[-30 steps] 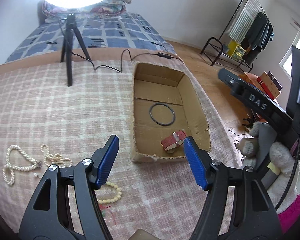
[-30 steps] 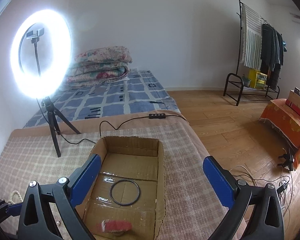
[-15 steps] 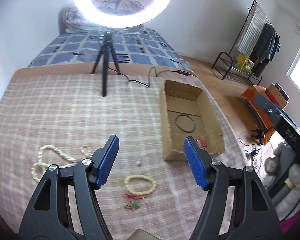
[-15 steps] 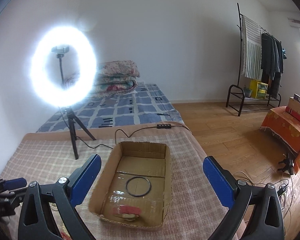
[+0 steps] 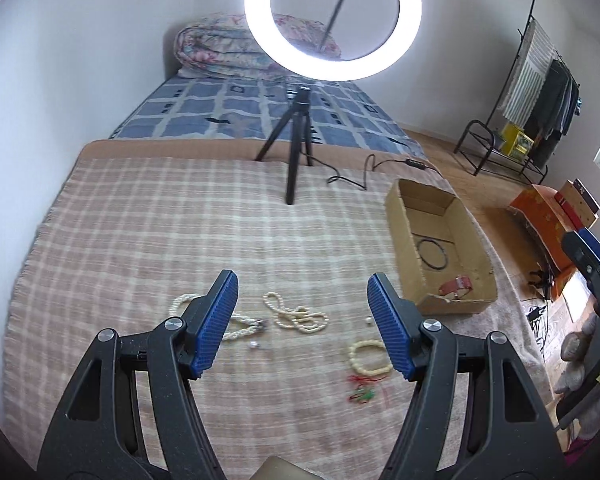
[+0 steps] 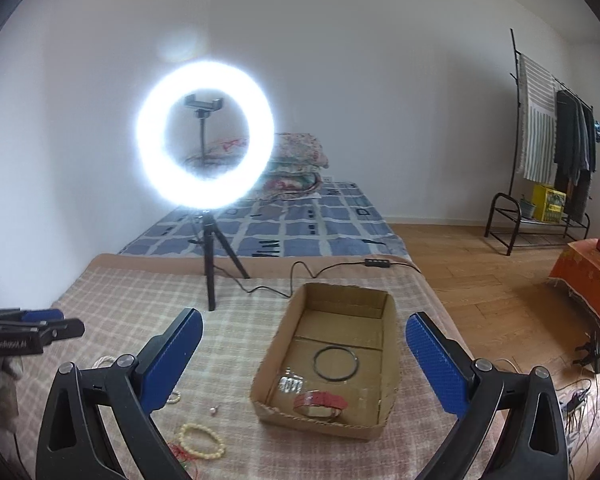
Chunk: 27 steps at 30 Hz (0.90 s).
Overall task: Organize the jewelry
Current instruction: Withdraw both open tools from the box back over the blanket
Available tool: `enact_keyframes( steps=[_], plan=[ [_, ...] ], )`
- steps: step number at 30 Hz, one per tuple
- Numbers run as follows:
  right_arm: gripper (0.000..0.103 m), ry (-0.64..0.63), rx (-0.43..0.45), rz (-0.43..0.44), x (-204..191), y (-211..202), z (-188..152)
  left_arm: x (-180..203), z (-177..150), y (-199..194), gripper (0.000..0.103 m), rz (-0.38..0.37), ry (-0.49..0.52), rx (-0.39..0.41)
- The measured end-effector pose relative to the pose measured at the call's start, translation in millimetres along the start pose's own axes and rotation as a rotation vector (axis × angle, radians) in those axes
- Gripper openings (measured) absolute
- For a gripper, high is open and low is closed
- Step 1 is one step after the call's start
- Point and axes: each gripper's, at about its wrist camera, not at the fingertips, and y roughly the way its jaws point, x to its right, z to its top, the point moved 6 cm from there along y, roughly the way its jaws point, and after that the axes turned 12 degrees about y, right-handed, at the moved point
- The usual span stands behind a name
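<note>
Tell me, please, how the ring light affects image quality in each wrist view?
Left wrist view: the ring light is bright yet crisp-edged, with the necklaces evenly lit. Right wrist view: it blooms into a soft halo; glare glints on the cardboard box floor.

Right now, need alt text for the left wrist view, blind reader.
The open, empty left gripper hovers over a plaid blanket strewn with pearl necklaces, a bead bracelet and a red-green trinket. To the right, a cardboard box holds a black ring and red strap.
</note>
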Motion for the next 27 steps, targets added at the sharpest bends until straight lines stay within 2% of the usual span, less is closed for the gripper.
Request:
enact_keyframes(
  steps=[5, 10, 17, 23, 27],
  plan=[
    [0.103, -0.035, -0.021, 0.064, -23, -7, -17, -35, -14, -1, 0.069, 0.026, -0.026, -0.021],
    [0.103, -0.087, -0.035, 0.089, -40, -9, -41, -73, -29, 3, 0.069, 0.079, -0.059, -0.056],
    [0.103, -0.123, -0.084, 0.131, -53, -5, -74, -115, -46, 8, 0.069, 0.115, -0.098, -0.093],
    [0.096, -0.147, -0.188, 0.166, -53, 9, -104, -137, -62, 18, 0.069, 0.072, -0.176, -0.132],
    [0.091, -0.128, -0.274, 0.176, -48, 20, -116, -140, -70, 27, 0.069, 0.050, -0.189, -0.164]
  ],
)
